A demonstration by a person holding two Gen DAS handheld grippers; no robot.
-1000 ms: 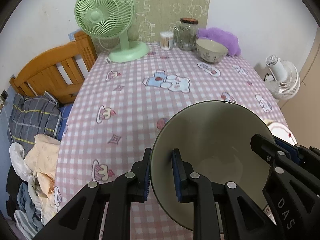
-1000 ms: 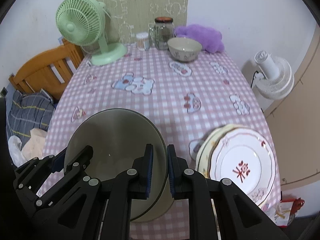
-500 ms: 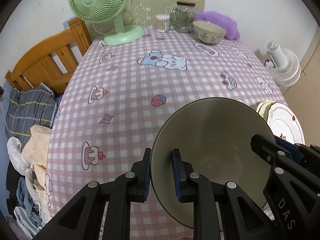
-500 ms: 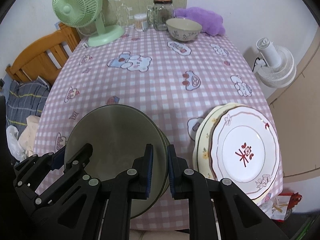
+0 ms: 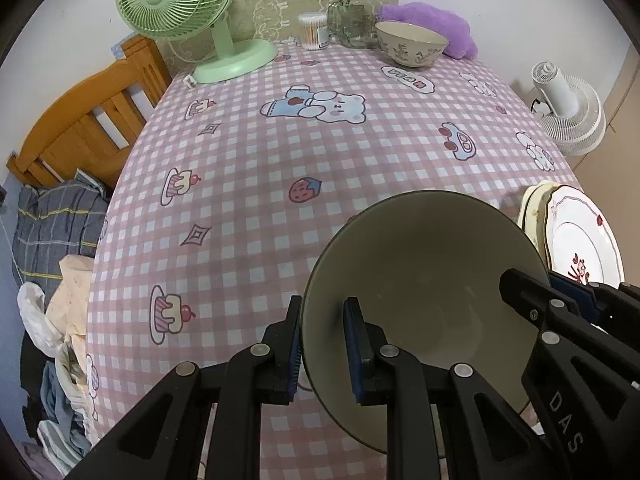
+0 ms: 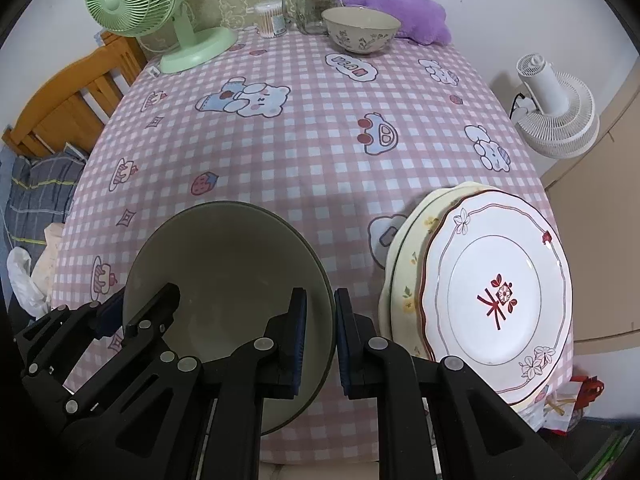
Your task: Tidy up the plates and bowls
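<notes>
Now Lowering: Grey Bowl, Two-Claw Hold

Grey bowl (image 5: 424, 280): pinched at opposite rims by left claw (image 5: 322, 344) and right claw (image 6: 320, 338), both clamped on its wall. Carried tilted, just beside plate stack (image 6: 500, 284) at table (image 5: 320, 152) near edge. Lower than a second ago; cloth looms closer. Probably about to be set down. Patterned bowl (image 6: 362, 30) far off, by jar (image 6: 314, 2), unstacked.

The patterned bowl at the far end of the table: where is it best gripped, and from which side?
Grip the patterned bowl by its near rim, coming from above, one finger inside the wall and one outside. It stands upright and open, and the jar and purple cushion crowd its far side.
</notes>
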